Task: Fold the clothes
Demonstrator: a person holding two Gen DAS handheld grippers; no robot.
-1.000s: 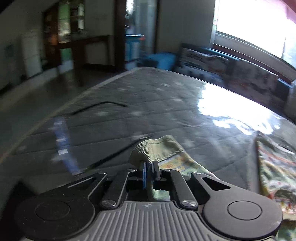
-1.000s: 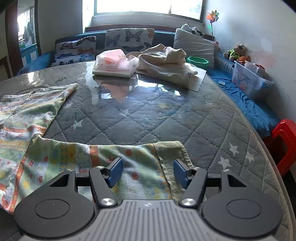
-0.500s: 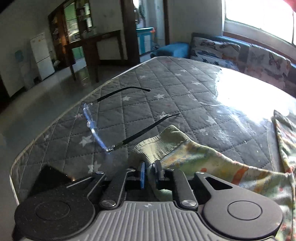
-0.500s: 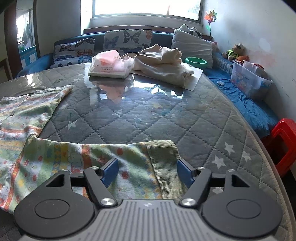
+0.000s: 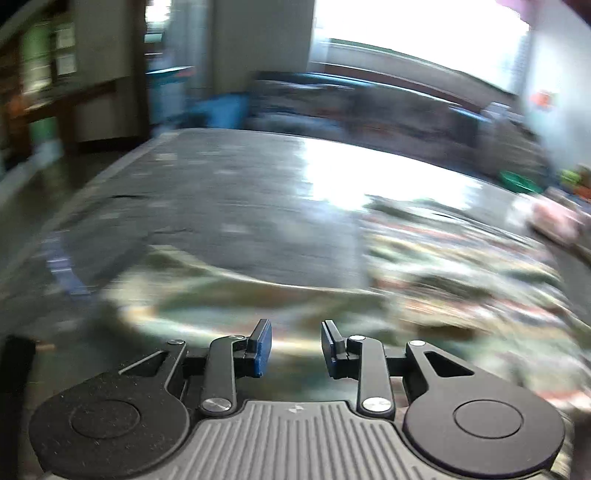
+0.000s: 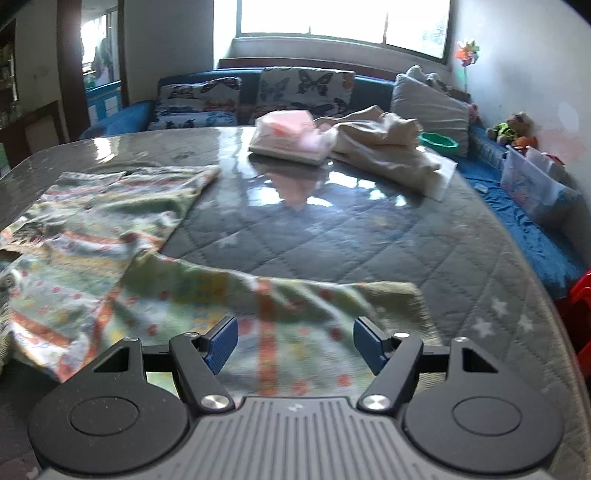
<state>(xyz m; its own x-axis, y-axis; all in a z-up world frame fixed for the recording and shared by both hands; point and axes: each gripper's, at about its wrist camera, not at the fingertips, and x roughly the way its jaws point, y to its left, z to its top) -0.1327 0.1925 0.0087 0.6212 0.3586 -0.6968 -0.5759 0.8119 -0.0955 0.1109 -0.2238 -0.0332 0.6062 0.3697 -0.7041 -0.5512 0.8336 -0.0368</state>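
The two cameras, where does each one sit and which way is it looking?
Left wrist: sits on the left tongs, looking down along them over the quilted table; very blurry; the jaws are opening, nothing pinched.
Right wrist: sits on the right tongs, facing the window and sofa; open jaws hover over the patterned garment.
Both show the table, the garment and the green bowl.

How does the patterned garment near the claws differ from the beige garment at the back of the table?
The patterned garment is multicoloured and spread flat near the right claw; the beige garment is plain and crumpled in a heap beside the pink package. Both lie on the quilted table.
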